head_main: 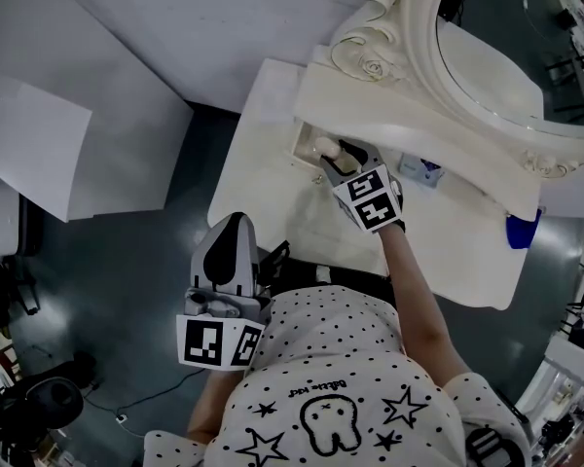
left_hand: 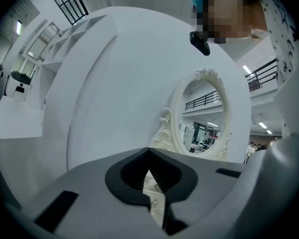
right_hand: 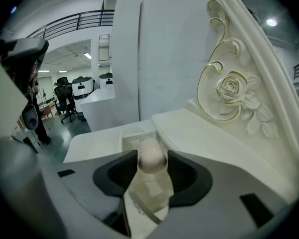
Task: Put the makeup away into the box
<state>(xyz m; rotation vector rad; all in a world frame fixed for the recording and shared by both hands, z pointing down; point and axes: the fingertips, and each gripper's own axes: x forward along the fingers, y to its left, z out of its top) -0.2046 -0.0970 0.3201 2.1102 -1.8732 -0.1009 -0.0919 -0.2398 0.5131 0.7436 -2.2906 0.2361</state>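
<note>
A: First, report the state of the right gripper [right_hand: 153, 157].

B: Spread apart, angled downward. Standing between the pads [right_hand: 187, 171]: a clear bottle [right_hand: 148, 190] with a rounded pale cap [right_hand: 152, 158]. Close to both pads at the cap, with no firm pinch visible.

A: Next, locate the bottle relative to the box.

B: Right at the clear box [right_hand: 131, 136], with a clear wall showing just behind the cap. Cannot tell whether the base is inside the box or just in front of it. Box set on the cream dressing table [head_main: 263, 168], tucked against the raised ledge [right_hand: 204, 133] below the carved rose [right_hand: 230, 89].

A: Now state the left gripper [left_hand: 149, 154].

B: Pressed together at the tips, nothing between. Held low near the body, well apart from the box. Aimed toward the oval mirror [left_hand: 204, 116].

A: List anything else on the table top.

B: Farther right, below the ledge: a small blue-and-white item [head_main: 428, 171], too small to name. Near the right end: a blue thing [head_main: 522, 230], likewise unidentifiable.
</note>
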